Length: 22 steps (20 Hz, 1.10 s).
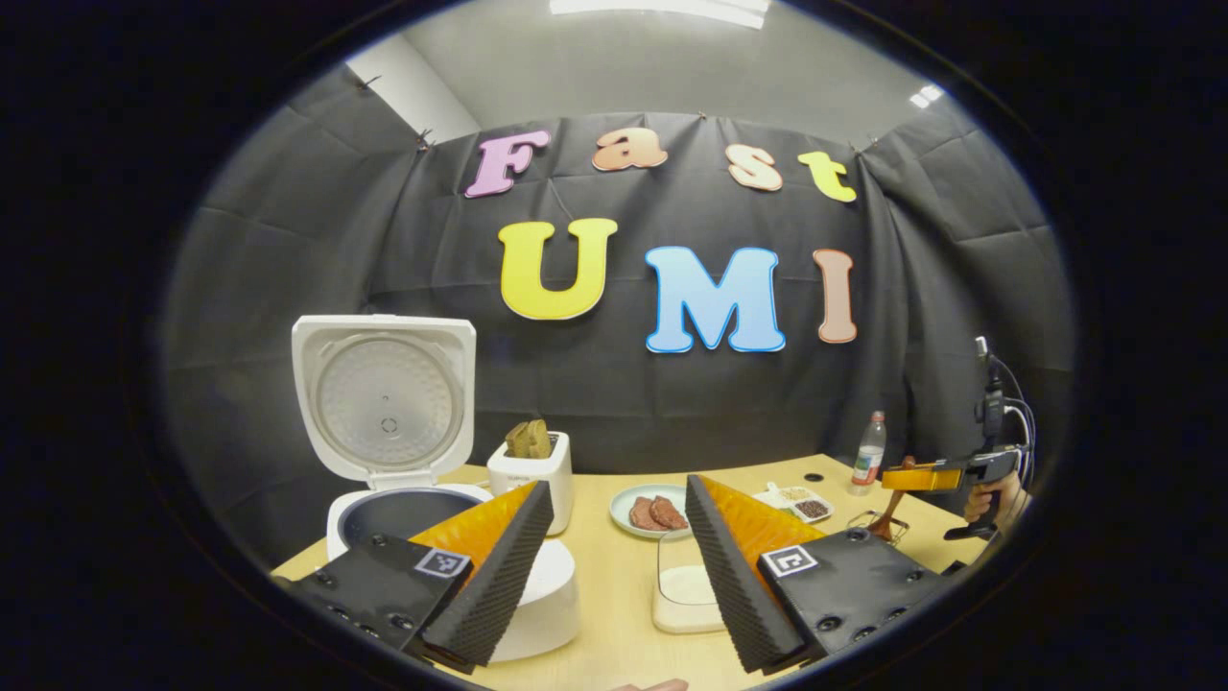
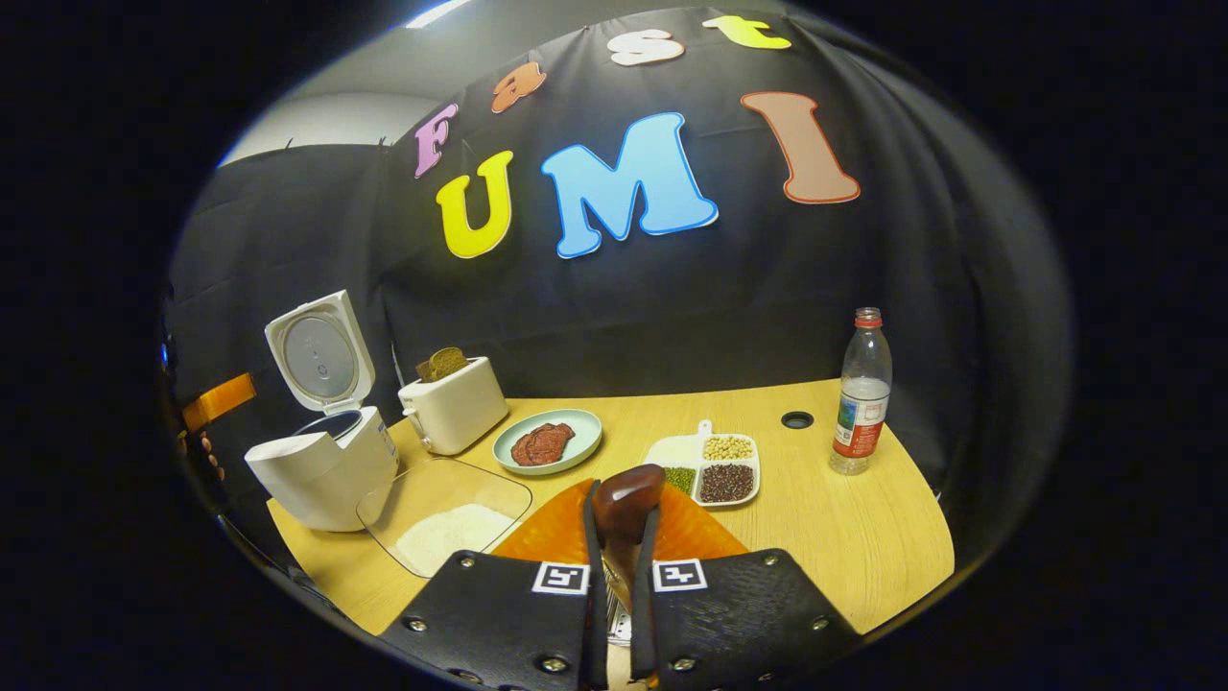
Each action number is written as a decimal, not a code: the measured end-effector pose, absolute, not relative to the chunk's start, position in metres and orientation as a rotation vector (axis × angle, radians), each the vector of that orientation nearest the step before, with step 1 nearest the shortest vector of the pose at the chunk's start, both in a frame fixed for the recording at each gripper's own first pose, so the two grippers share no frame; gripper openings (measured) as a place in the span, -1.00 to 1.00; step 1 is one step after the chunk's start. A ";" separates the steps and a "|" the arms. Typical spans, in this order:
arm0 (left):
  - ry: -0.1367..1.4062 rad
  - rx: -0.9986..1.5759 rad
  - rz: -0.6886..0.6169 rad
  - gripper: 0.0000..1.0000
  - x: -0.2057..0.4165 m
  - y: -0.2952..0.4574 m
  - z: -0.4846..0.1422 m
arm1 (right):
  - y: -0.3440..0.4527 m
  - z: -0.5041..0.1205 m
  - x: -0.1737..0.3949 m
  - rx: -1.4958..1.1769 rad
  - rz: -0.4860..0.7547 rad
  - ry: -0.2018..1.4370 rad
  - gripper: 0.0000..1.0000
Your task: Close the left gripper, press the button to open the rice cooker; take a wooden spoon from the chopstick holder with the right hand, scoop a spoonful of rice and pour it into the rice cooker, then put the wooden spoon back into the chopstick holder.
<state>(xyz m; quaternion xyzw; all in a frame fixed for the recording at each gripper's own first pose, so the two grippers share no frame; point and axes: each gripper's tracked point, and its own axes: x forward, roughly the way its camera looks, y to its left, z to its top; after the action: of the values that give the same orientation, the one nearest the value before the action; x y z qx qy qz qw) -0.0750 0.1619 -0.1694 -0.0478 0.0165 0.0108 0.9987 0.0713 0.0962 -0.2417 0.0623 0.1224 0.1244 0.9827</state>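
1. Left gripper view: the left gripper (image 1: 619, 566) stands wide apart above the table (image 1: 614, 576), framing the rice container (image 1: 686, 585); far right, a hand (image 1: 993, 499) carries the other gripper.
2. Right gripper view: the right gripper (image 2: 619, 537) is clamped on the wooden spoon (image 2: 626, 499) — dark, glossy bowl pointing forward.
3. Rice cooker (image 2: 321, 451) — white, lid raised, at the table's left beside the toaster (image 2: 456, 408).
4. Pale wood tabletop; plate (image 2: 547, 443), divided dish (image 2: 710, 465), bottle (image 2: 861, 393); black cloth wall.
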 end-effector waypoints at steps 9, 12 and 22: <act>0.029 -0.077 0.005 0.92 -0.078 0.151 -0.169 | 0.109 -0.186 0.073 0.095 0.234 0.195 -0.80; 0.015 -0.063 0.011 0.92 -0.081 0.152 -0.165 | 0.114 -0.169 0.069 0.098 0.238 0.180 -0.80; -0.014 -0.062 0.004 0.92 -0.088 0.151 -0.155 | 0.201 -0.098 0.076 0.176 0.377 0.115 -0.81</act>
<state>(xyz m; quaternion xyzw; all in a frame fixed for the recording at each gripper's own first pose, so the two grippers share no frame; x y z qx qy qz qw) -0.0883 0.1510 -0.1547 -0.0312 -0.0070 0.0018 0.9995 0.0759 0.2015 -0.0985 0.0871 0.0569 0.1870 0.9768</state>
